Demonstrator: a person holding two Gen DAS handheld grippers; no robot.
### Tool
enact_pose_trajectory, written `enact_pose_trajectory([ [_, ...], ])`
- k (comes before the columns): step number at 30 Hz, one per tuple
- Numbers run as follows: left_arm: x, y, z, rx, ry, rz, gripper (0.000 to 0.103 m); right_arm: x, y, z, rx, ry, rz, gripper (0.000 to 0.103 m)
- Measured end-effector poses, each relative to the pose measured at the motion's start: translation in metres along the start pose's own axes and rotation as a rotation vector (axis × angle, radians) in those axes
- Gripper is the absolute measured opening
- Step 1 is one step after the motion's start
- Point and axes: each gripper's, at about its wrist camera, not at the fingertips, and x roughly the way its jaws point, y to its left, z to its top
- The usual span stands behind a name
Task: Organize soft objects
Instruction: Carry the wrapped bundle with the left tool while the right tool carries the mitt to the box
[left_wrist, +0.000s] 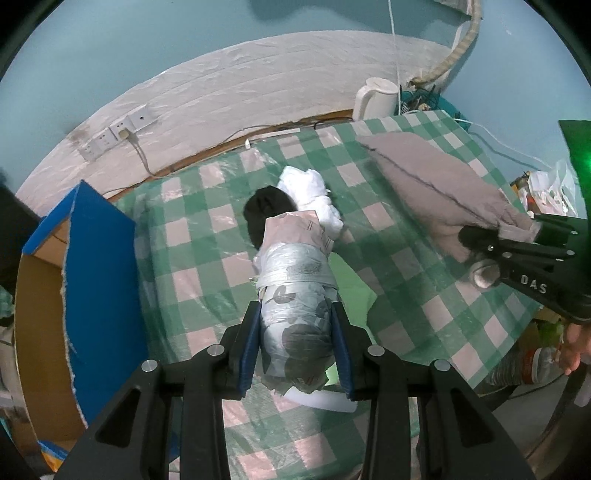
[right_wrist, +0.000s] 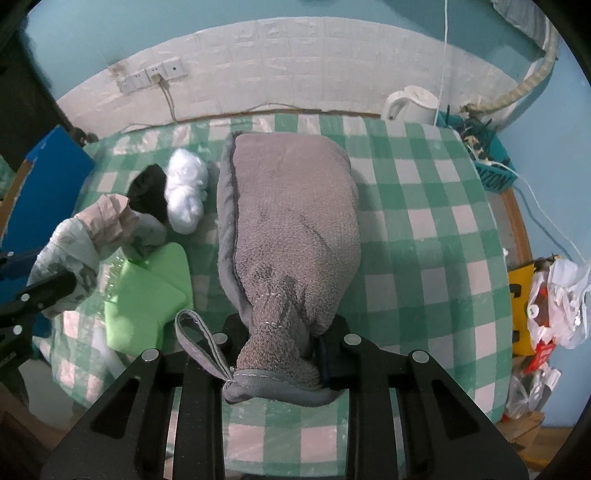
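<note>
My left gripper (left_wrist: 295, 332) is shut on a rolled floral cloth bundle (left_wrist: 295, 295) wrapped in clear plastic, held above the green checked table (left_wrist: 424, 295). The bundle also shows in the right wrist view (right_wrist: 70, 254). My right gripper (right_wrist: 280, 339) is shut on the corner of a grey towel (right_wrist: 291, 221), which hangs forward over the table; it shows at the right of the left wrist view (left_wrist: 436, 184). A black soft item (left_wrist: 264, 210) and a white soft item (left_wrist: 310, 192) lie together mid-table. A green pad (right_wrist: 147, 295) lies under the bundle.
A blue-sided cardboard box (left_wrist: 92, 277) stands open at the table's left edge. A white kettle (left_wrist: 376, 96) and a teal basket (right_wrist: 487, 162) with cables stand at the back right. Plastic bags (right_wrist: 554, 299) hang off the right side. Wall sockets (left_wrist: 114, 133) are behind.
</note>
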Motion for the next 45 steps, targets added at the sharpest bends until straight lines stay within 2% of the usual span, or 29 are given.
enact_pose_trajectory([
  [18,-0.036,0.046,-0.006,-0.067,-0.06,0.031,0.037,-0.044,0.051,0.019,-0.09,-0.079,0.073,0.024],
  [45,-0.087,0.141,-0.041,-0.188,-0.143,0.118,0.037,-0.066,0.179,0.047,-0.276,-0.09,0.162,0.024],
])
